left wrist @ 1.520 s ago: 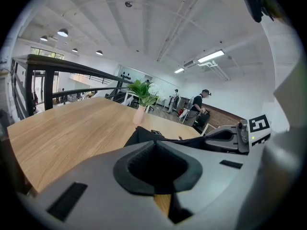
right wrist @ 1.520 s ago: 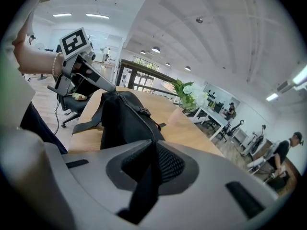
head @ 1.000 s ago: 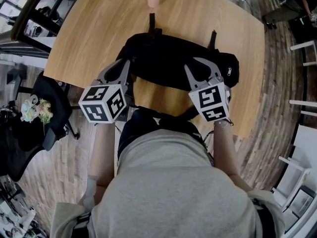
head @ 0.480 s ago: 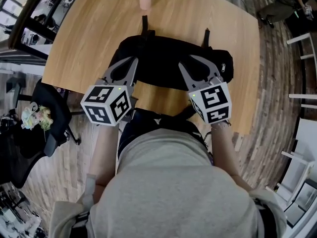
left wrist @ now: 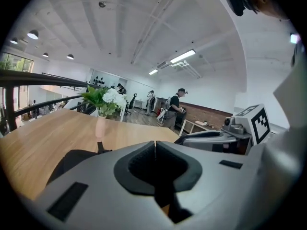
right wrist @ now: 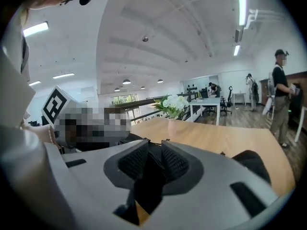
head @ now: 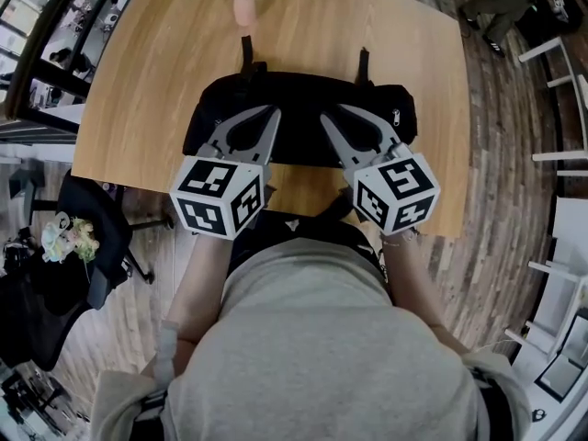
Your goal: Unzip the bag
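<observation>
A black bag point(head: 299, 97) lies lengthwise on the wooden table point(head: 138, 90), its two straps pointing to the far side and a zip pull point(head: 397, 118) at its right end. My left gripper point(head: 271, 110) hovers over the bag's left half with its jaws shut on nothing point(left wrist: 154, 143); the bag point(left wrist: 72, 159) shows below it. My right gripper point(head: 326, 118) hovers over the right half. Its jaws have just been closing and stand a narrow gap apart point(right wrist: 154, 147). Only the dark bag beyond shows through that gap, and I see nothing pinched.
A pink vase of flowers point(head: 243, 7) stands at the table's far edge behind the bag. A black office chair point(head: 101, 209) stands left of the table. People stand far back in the room point(left wrist: 175, 107).
Both grippers have risen over the bag. The left one moved right toward the bag's middle, and the right one rolled. The bag stays where it was.
</observation>
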The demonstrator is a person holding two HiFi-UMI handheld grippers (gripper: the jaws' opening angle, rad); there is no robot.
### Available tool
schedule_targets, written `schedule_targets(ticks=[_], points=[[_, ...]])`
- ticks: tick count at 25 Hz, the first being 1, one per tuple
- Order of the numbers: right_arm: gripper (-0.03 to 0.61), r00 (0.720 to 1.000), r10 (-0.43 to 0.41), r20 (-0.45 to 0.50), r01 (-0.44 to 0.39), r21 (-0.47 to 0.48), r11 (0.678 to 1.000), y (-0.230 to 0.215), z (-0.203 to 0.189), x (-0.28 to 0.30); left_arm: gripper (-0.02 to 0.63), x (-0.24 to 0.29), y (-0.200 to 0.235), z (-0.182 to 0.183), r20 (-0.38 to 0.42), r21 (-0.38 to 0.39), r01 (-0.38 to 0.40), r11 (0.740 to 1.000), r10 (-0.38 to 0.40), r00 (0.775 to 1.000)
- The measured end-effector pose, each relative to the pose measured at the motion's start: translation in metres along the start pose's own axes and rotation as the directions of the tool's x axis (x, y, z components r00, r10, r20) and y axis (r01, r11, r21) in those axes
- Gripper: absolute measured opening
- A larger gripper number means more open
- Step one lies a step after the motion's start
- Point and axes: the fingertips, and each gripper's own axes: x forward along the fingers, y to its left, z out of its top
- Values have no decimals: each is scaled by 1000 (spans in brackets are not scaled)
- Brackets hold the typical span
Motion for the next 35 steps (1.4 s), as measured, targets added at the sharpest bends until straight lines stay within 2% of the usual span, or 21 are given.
schedule_targets(ticks=[6, 10, 14, 19, 23, 29, 35], points=[[81, 999, 10, 36, -12, 59, 998, 6, 8, -13, 23, 13, -25, -2, -31, 46, 69, 997, -67, 997], [31, 999, 2, 54, -6, 76, 997, 4, 12, -20, 23, 18, -37, -3, -35, 68, 96, 993, -94, 995], [6, 998, -5, 63, -1, 96, 995, 5, 11, -24, 23, 17, -42, -3, -35, 79, 109, 991, -106, 994], [6, 998, 17, 68, -25, 122, 992, 13, 4, -25, 21, 12, -41, -8, -50, 84, 108, 991, -104, 993], [6, 995, 32, 96, -47, 155, 987, 19, 5, -23, 20, 10, -36, -15, -75, 107, 80, 991, -72, 995], [6, 999, 11, 46, -17, 139, 990, 21, -4, -17, 17, 10, -32, -23, -98, 102, 65, 993, -55, 994], [6, 1000, 22, 16, -24, 140, 990, 21, -11, -13, 17, 14, -31, -33, -141, 100, 77, 992, -63, 988]])
